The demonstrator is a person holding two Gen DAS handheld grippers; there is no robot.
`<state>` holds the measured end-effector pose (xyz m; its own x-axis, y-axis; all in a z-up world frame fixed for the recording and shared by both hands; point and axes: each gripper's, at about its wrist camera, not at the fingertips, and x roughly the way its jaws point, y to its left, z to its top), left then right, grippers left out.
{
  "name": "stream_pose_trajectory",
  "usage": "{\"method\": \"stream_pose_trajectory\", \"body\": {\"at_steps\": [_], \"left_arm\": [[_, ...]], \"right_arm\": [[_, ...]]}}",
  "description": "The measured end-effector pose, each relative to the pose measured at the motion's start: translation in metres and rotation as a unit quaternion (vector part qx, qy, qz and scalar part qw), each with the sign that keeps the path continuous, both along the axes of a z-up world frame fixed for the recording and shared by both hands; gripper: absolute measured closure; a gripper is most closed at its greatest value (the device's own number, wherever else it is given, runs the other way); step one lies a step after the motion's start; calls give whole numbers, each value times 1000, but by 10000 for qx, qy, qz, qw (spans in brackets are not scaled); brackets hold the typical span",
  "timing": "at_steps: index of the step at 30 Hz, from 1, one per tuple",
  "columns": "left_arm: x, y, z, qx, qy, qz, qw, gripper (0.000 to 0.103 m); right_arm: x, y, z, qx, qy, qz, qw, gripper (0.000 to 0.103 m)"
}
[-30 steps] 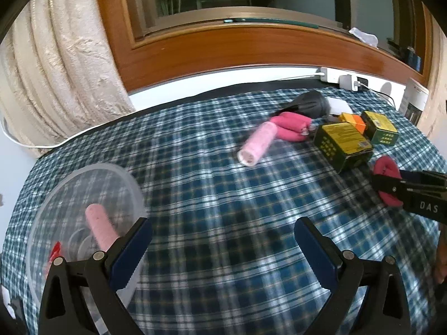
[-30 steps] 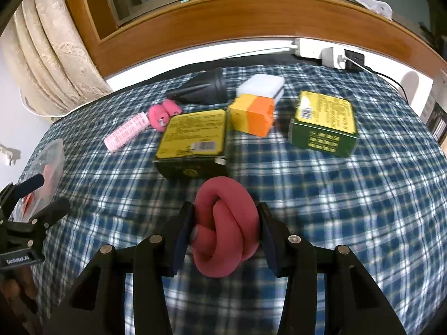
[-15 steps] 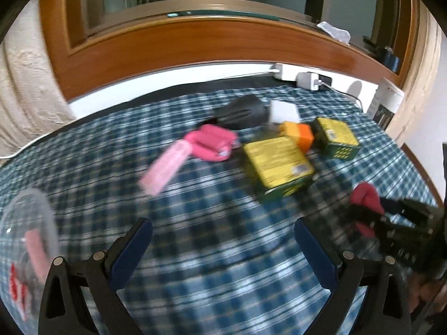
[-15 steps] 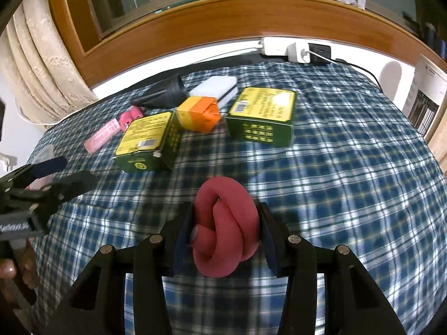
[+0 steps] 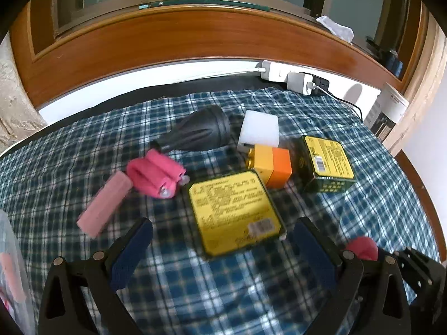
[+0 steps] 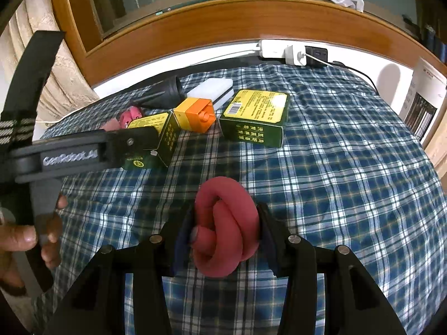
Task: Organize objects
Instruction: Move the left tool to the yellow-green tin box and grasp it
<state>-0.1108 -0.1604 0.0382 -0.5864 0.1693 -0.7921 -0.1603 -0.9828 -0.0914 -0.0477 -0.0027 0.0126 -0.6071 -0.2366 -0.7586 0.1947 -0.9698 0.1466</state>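
— Swung right since a second ago: left gripper (image 5: pixel 222 247), jaws spread wide and empty, now just above the nearer yellow-green box (image 5: pixel 234 212); clear tub (image 5: pixel 11 265) slid off to the left edge.

— And the right gripper (image 6: pixel 225 234)?

— Clamped on the knotted red foam roller (image 6: pixel 223 223), held over the plaid cloth (image 6: pixel 335 167), near that same box.

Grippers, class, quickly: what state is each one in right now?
Left gripper: open, holding nothing.
Right gripper: shut on the knotted dark pink foam roller.
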Motion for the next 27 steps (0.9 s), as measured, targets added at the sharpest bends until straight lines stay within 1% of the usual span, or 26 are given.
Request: {"method": "stream_pose_trajectory", "body": {"at_steps": [3, 8, 13, 22, 24, 25, 26, 27], "left_arm": [[-5, 3, -1, 59, -14, 2, 10000, 0], [-10, 8, -6, 38, -86, -6, 10000, 0], [-13, 13, -12, -50, -131, -27, 9999, 0], [-19, 10, -21, -203, -142, 83, 9997, 0], [-18, 10, -22, -248, -113, 88, 9996, 3], [-18, 10, -22, -264, -99, 84, 9996, 9], [-18, 10, -23, -287, -89, 68, 9995, 12], [-18, 10, -23, -291, -98, 53, 9995, 19]], "right_arm": [[1, 0, 1, -1, -3, -11, 10000, 56], [1, -1, 2, 24, 25, 11, 10000, 56], [1, -2, 1, 37, 9, -20, 10000, 56], [1, -3, 1, 36, 12, -10, 10000, 56], [1, -3, 1, 35, 14, -5, 10000, 56], [1, -3, 1, 37, 13, -6, 10000, 56], [1, -3, 1, 40, 11, -2, 10000, 56], [1, -3, 1, 34, 9, -4, 10000, 56]]}}
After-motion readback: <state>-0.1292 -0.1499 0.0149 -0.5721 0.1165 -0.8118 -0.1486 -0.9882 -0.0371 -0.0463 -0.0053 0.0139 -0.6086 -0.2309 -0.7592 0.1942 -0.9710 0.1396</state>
